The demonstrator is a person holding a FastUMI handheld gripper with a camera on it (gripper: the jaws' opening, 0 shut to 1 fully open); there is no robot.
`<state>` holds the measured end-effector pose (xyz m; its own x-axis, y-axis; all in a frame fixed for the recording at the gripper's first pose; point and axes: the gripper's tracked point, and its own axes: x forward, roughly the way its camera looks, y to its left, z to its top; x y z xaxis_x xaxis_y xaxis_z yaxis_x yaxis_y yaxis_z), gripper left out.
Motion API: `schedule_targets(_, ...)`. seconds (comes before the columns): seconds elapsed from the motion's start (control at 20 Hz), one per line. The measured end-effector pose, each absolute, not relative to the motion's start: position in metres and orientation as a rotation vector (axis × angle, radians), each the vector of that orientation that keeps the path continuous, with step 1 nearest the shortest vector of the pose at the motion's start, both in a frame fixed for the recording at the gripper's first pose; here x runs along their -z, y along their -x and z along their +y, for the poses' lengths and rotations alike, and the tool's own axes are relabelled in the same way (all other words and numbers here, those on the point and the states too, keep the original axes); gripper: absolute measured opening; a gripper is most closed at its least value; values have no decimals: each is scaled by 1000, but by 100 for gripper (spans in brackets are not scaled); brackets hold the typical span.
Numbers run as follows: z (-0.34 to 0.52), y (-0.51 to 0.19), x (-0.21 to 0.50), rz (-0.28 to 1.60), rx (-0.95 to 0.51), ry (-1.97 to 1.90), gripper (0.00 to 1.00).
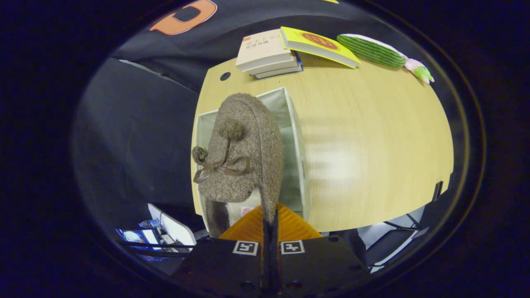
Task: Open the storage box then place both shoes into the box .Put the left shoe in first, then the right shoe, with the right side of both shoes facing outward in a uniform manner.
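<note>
The shoe [244,157] is being gripped by its heel wall in the clenched hand-held gripper [270,223], toe at twelve o'clock, above the open storage box [296,136] on the tabletop [372,145], presumably for lowering inside.

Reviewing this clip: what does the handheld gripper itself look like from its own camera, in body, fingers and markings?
The gripper has a dark, boxy body across the base of the view, with small round screw holes. Two square black-and-white tag markers sit side by side on top of it. Its two fingers are wedge-shaped with ribbed faces, tapering forward to a narrow seam.
</note>
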<state>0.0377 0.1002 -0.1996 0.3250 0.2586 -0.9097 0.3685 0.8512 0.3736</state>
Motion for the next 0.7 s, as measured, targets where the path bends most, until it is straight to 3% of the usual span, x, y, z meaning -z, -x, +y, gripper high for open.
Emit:
schedule_targets(0.4,91,-43,221,1209,173,-591,10)
schedule_targets(0.55,96,-49,211,1145,148,-554,28)
schedule_targets(0.6,99,-48,203,1122,134,-541,36)
schedule_targets(0.65,102,-47,194,1097,119,-531,52)
schedule_targets(0.7,103,-47,184,1064,110,-513,58)
